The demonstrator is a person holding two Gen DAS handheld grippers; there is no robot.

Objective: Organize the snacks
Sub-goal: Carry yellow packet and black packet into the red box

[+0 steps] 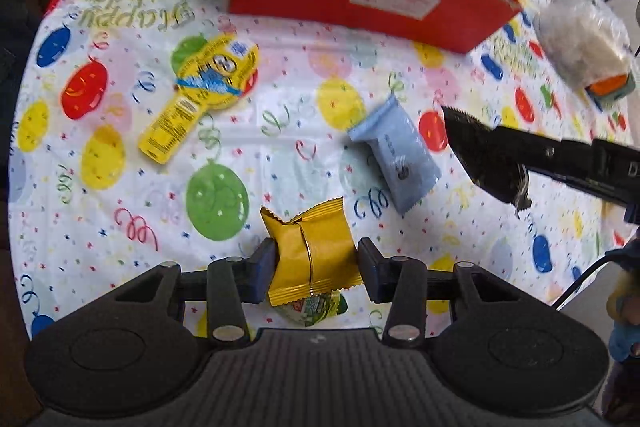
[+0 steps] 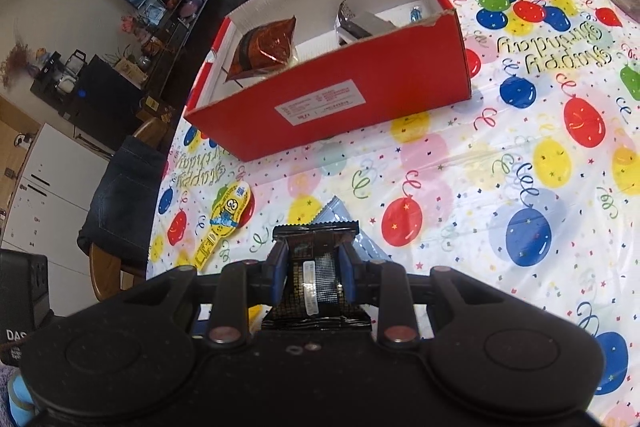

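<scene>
My left gripper [image 1: 316, 263] is shut on a gold snack packet [image 1: 314, 253], held above the balloon tablecloth. My right gripper [image 2: 314, 277] is shut on a black snack packet [image 2: 316, 275]; that packet also shows in the left wrist view [image 1: 484, 157] at the right. A pale blue packet [image 1: 394, 155] and a yellow round snack pack [image 1: 204, 91] lie on the cloth; the yellow pack also shows in the right wrist view [image 2: 226, 223]. The open red box [image 2: 340, 95] stands ahead and holds a brown-red packet [image 2: 266, 47] and a silver packet [image 2: 360, 25].
A green snack cup [image 1: 316, 309] lies under my left gripper. A clear bag of pale food [image 1: 580, 39] sits at the far right. The table edge [image 2: 176, 135] runs on the left, with a chair with jeans [image 2: 120, 203] beside it.
</scene>
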